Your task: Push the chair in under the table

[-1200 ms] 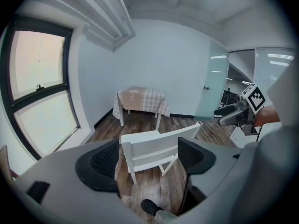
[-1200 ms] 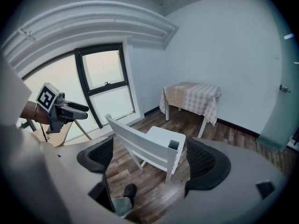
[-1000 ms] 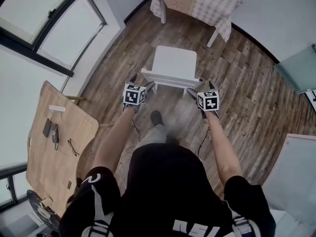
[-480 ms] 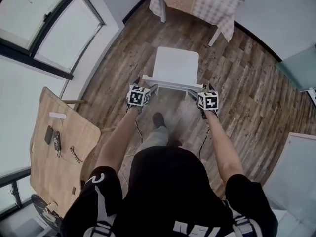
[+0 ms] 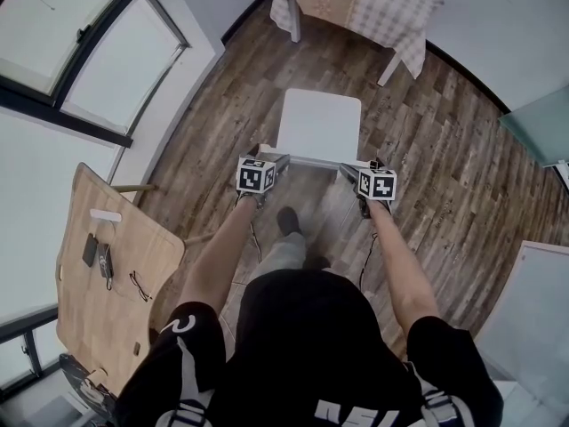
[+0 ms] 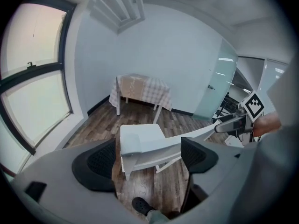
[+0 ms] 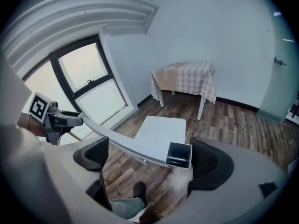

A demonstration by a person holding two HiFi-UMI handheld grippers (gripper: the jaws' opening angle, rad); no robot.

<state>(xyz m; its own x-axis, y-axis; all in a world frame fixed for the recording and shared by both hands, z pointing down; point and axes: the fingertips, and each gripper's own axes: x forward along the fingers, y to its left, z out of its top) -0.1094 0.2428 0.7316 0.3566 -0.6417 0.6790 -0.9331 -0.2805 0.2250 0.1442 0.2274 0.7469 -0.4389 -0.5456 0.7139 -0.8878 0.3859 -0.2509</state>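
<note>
Chair [image 5: 318, 124] stands well short of the table [image 5: 391, 7], so most of the push remains, left gripper [image 5: 271, 165] and right gripper [image 5: 356, 173] spread wide astride its back rail.

Dark wood-plank floor [image 5: 444, 158] runs to the far corner of the room, where a table [image 5: 364, 3] draped in a checked cloth stands on white legs. A white chair [image 5: 320, 123] stands on the boards near the table but apart from it, its seat turned toward it. A person's dark shoe [image 5: 286, 221] is planted just behind the chair. By the window [image 5: 80, 43], a light wooden desk [image 5: 116, 265] also stands on the floor, a few small dark items on its top.
</note>
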